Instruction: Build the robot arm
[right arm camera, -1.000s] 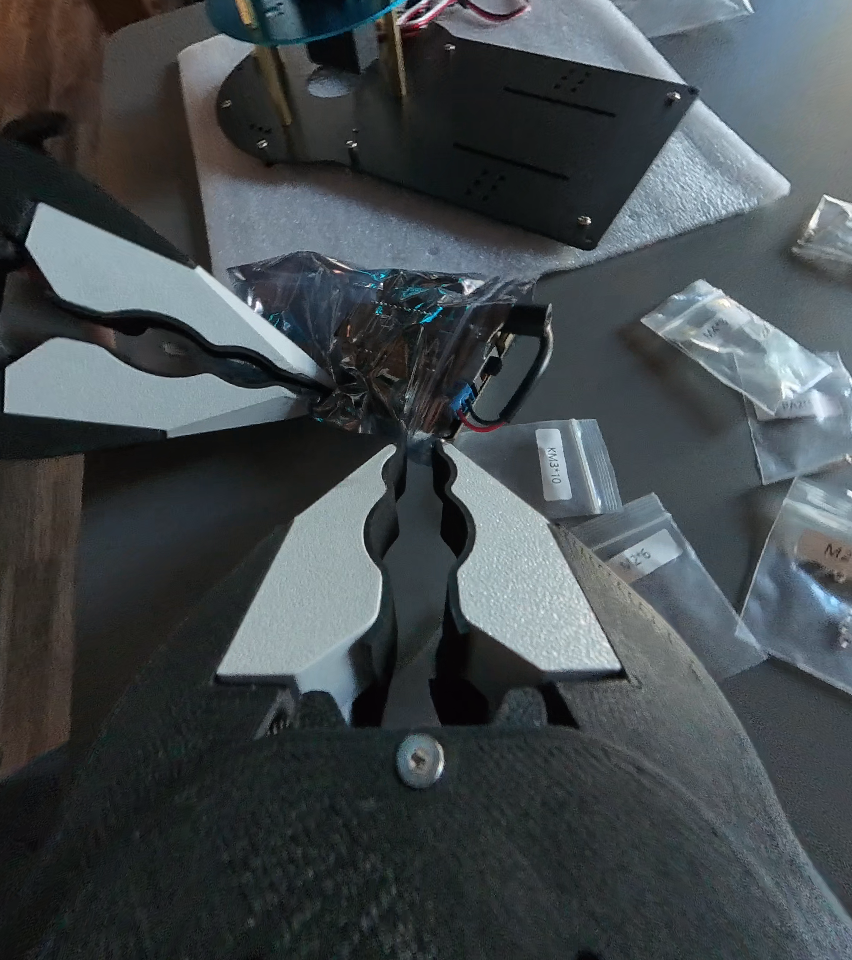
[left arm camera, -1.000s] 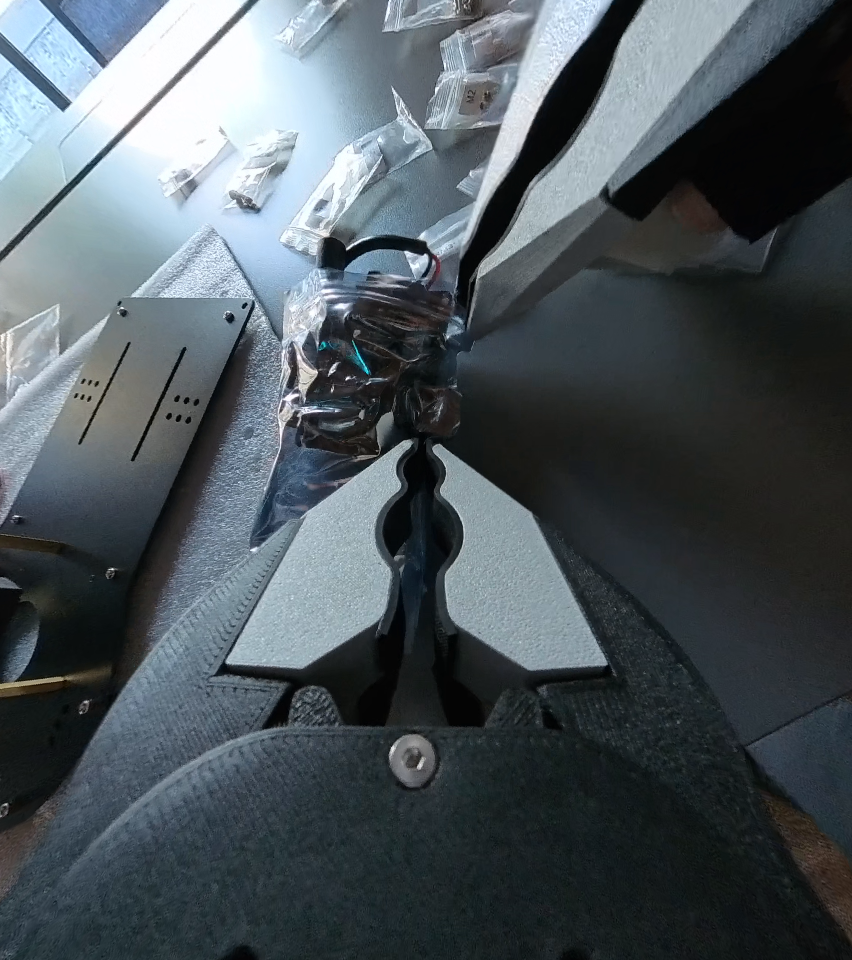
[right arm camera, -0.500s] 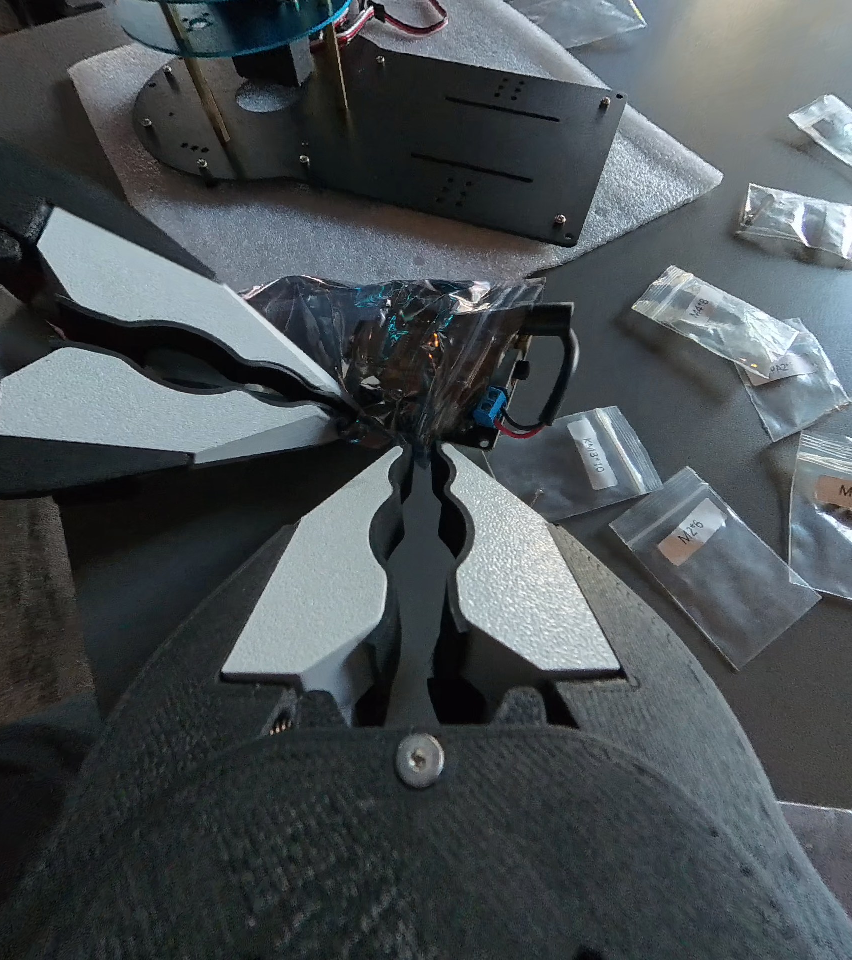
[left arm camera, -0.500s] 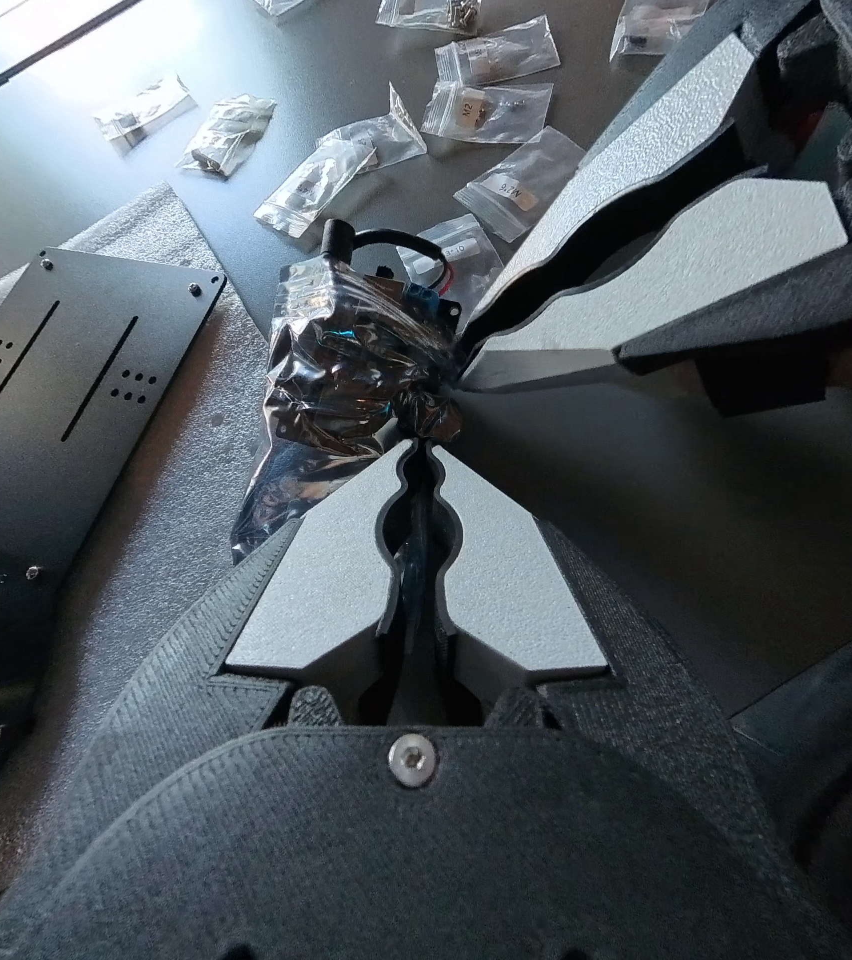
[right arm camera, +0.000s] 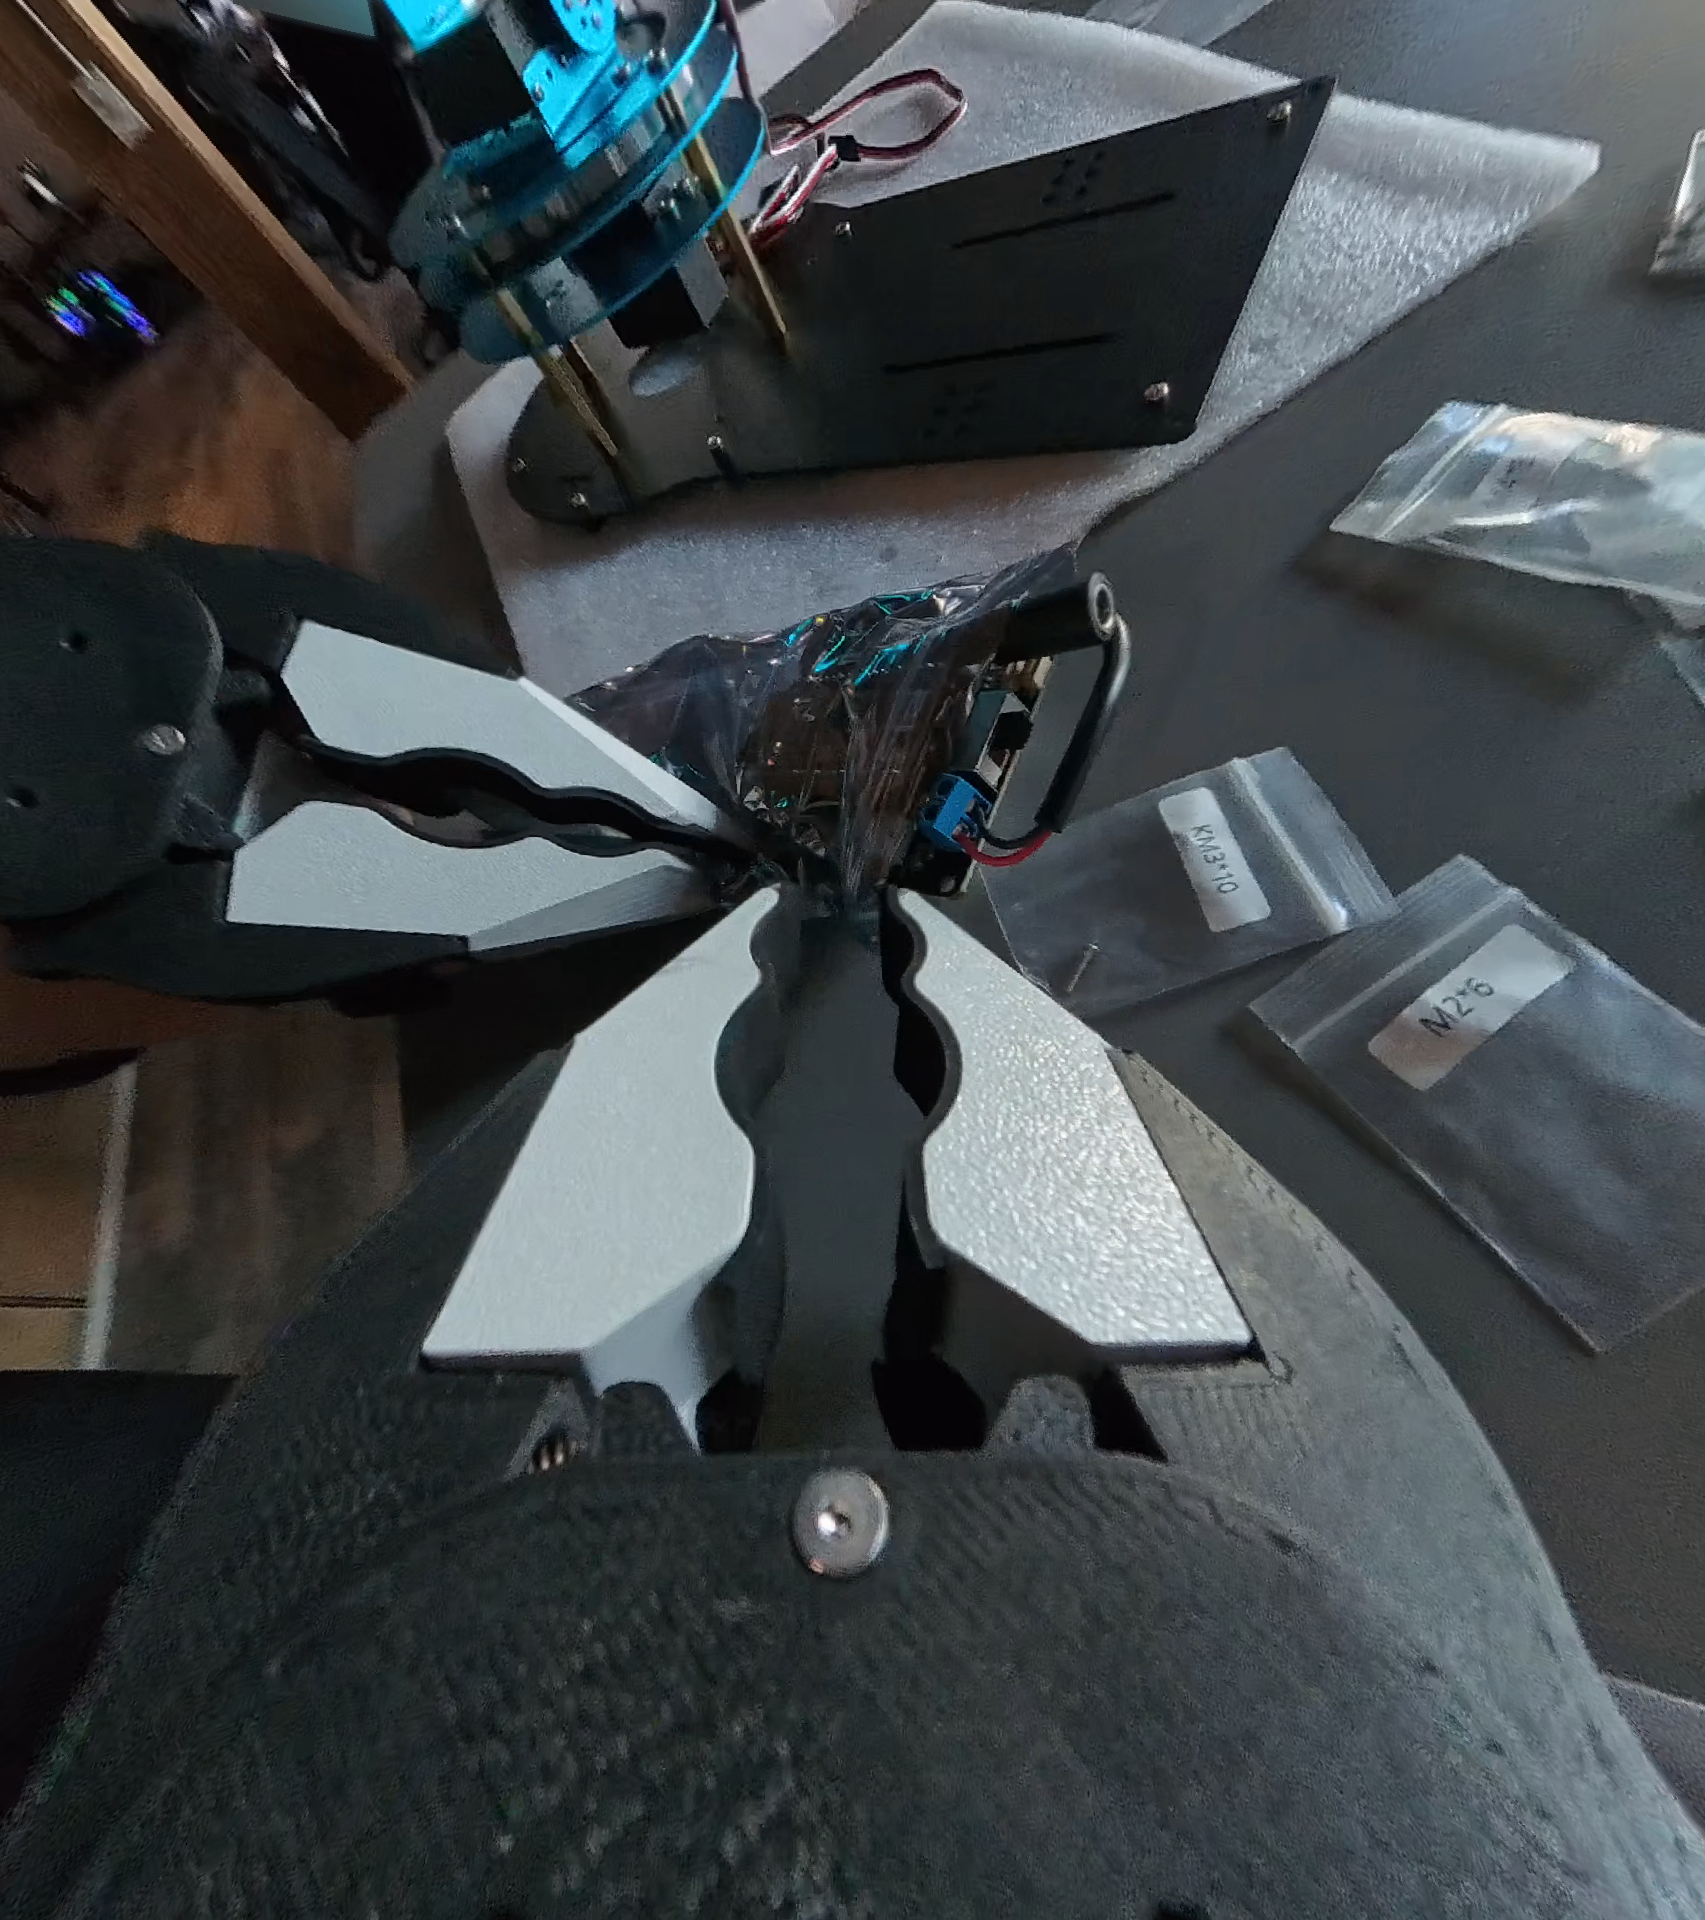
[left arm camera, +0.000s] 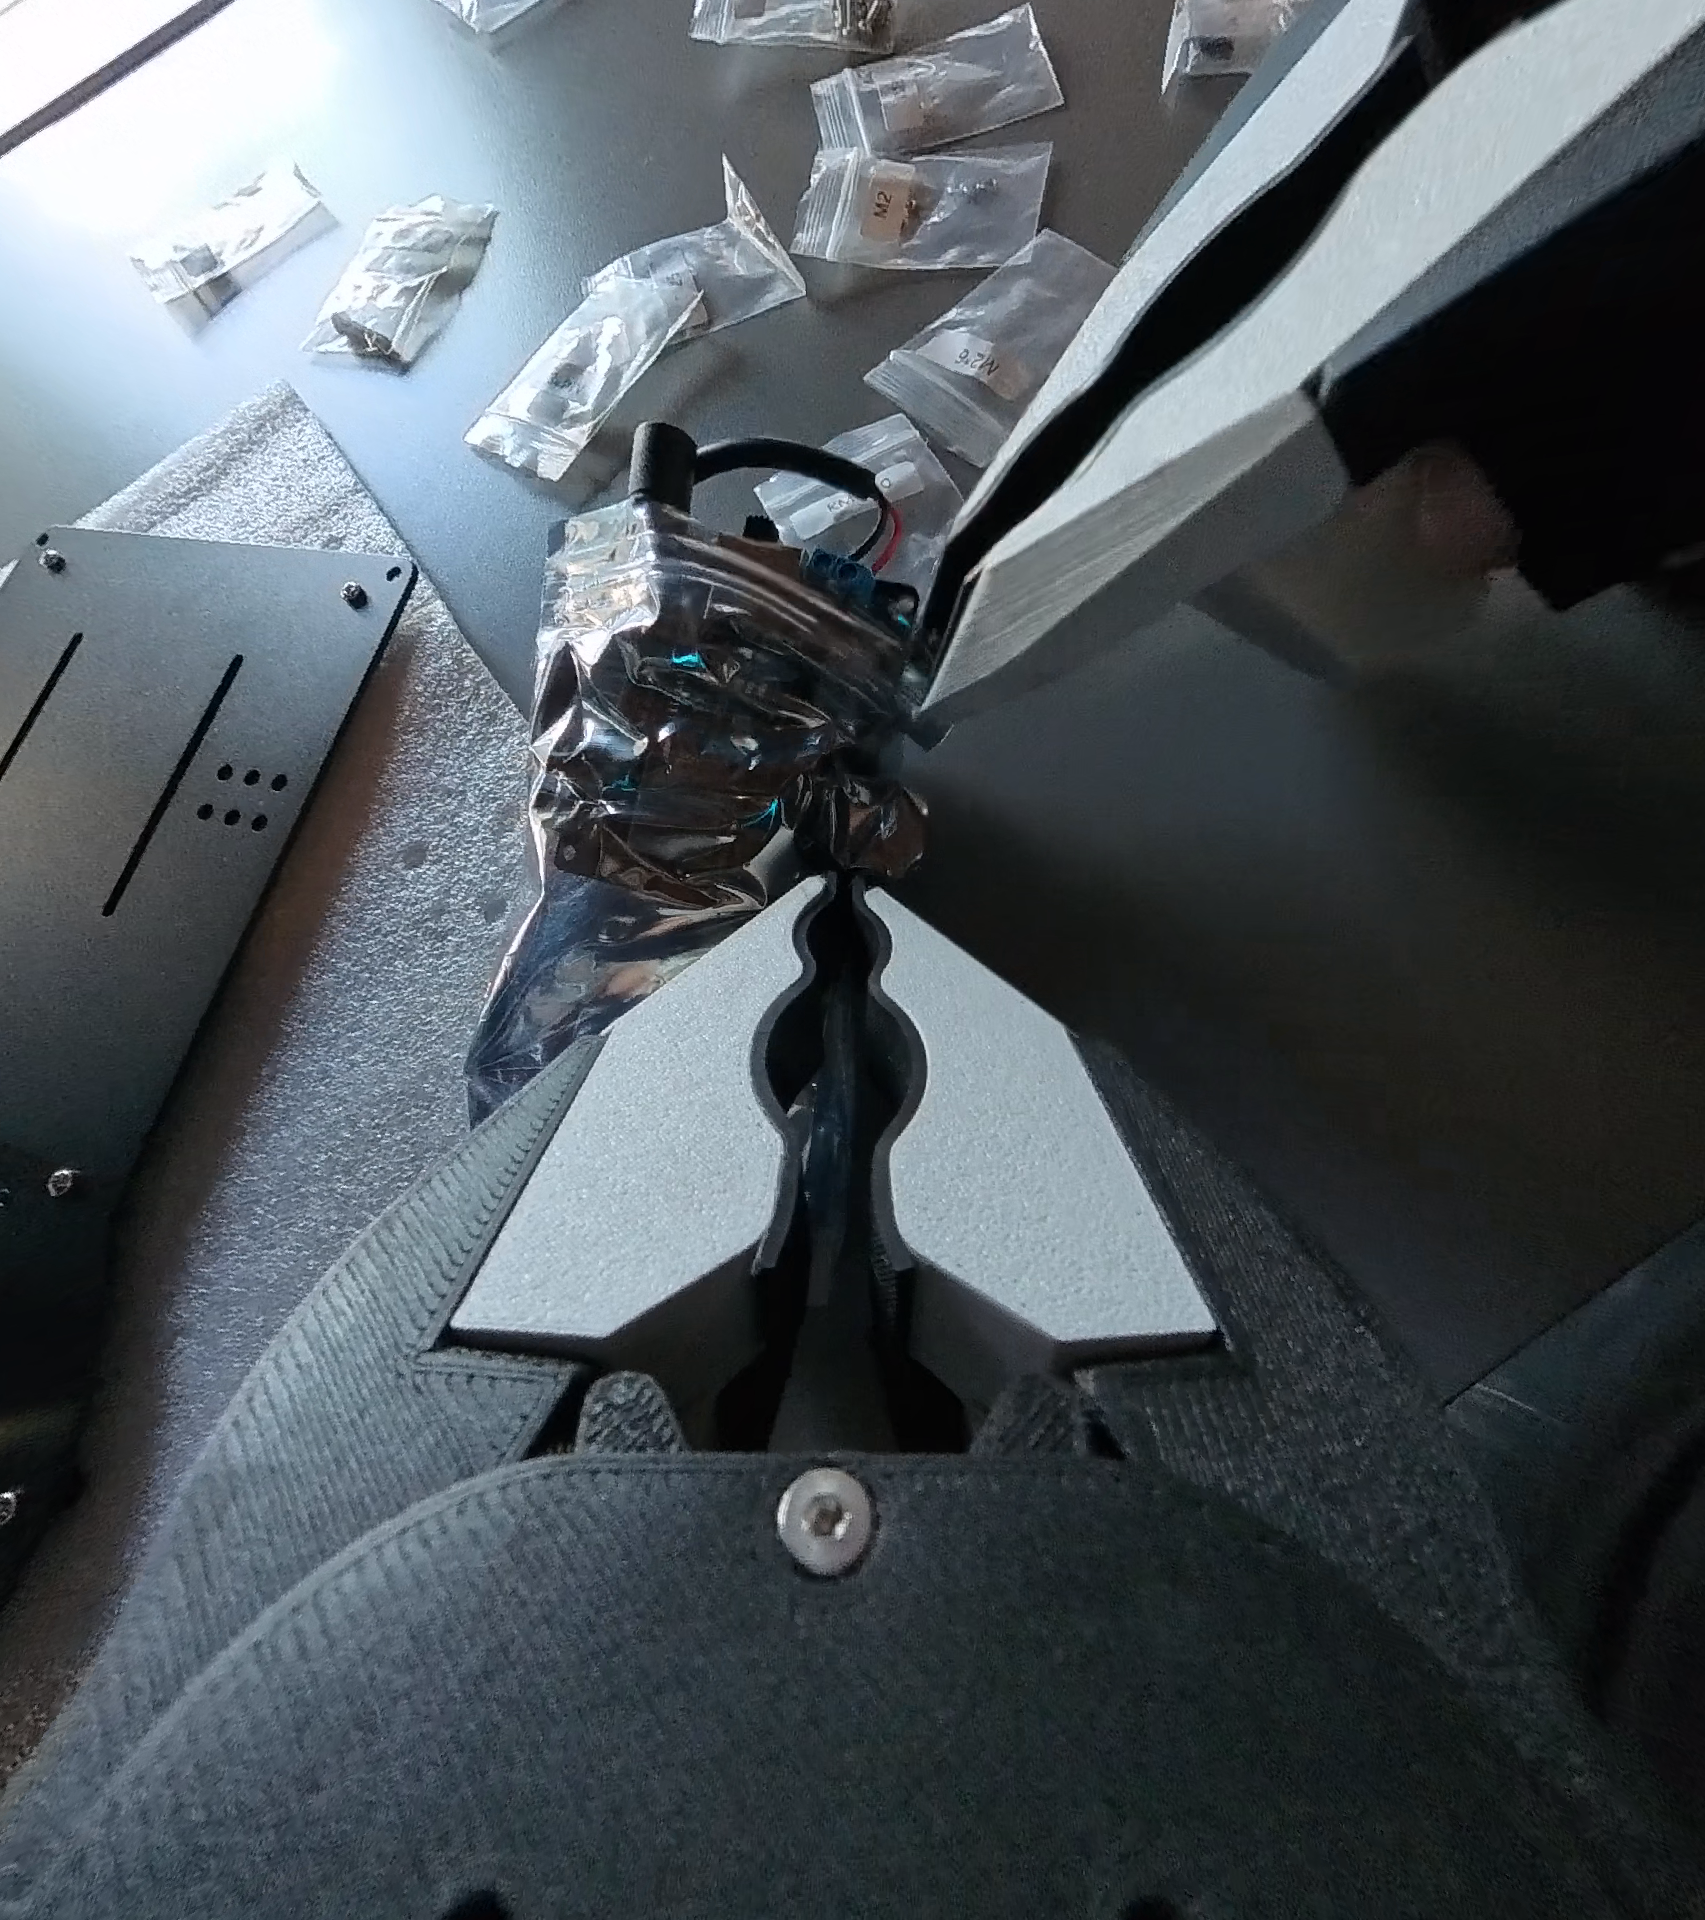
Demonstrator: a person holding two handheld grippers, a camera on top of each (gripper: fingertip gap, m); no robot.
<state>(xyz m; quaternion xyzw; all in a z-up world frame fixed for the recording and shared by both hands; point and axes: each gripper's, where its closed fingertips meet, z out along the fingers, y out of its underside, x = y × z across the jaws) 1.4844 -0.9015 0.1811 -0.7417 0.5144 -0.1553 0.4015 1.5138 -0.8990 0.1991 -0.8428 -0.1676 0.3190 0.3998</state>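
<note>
1. Tongs first: the left tongs [left arm camera: 843, 883] are closed to a sliver, pinching the crumpled tail of a dark metallic film bag [left arm camera: 713, 748]; the right tongs [right arm camera: 832, 899] are likewise nearly closed, nipping a twist of the same film from the other side.
2. Bag: it hangs between the two pairs of tongs, apparently just above the dark worktop [left arm camera: 1295, 935]; in the right wrist view the left tongs reach in from 9 o'clock.
3. Contents: a circuit board with a blue terminal block [right arm camera: 952, 816], red and black leads and a black barrel plug [right arm camera: 1087, 603] pokes out of the bag's open end at 1 o'clock.
4. Handling, as a judgement: the film looks thin, slick and easily torn; the board seems light but stiff and fragile; film edges suit gripping better than the components.
5. Outward: small clear zip bags [right arm camera: 1513, 1049] lie at 3 o'clock; a black metal chassis [right arm camera: 1014, 312] on grey foam sheet [right arm camera: 1399, 187] stands at 12 o'clock.
</note>
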